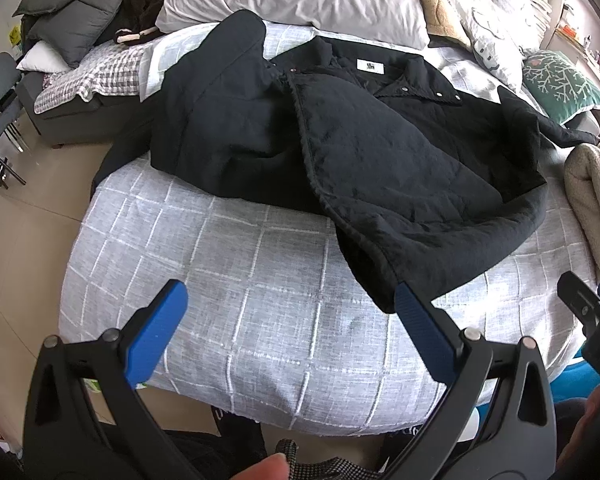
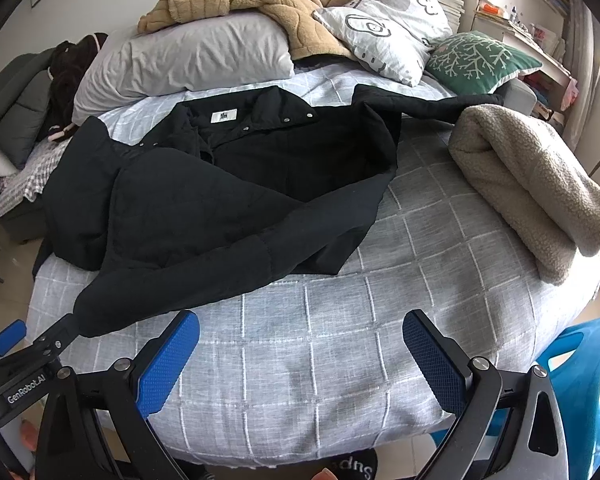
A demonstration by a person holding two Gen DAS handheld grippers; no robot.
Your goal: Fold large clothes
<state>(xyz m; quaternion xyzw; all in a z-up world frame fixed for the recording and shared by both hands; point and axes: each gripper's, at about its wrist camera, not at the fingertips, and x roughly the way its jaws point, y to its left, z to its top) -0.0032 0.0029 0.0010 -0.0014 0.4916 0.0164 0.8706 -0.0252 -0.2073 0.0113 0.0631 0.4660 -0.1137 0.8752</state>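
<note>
- The black jacket (image 1: 340, 132) is spread on the bed (image 1: 260, 320), collar at the far side, hem toward the near edge.
- The left gripper (image 1: 292, 320) is held wide and empty, just beside the near hem corner.
- The right gripper (image 2: 300, 352), also wide and empty, is judged farther from the hem.

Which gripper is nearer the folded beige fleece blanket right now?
Right. The right gripper hangs open over the bedspread with the beige fleece blanket ahead to its right; the left gripper sits farther left, open too.
</note>
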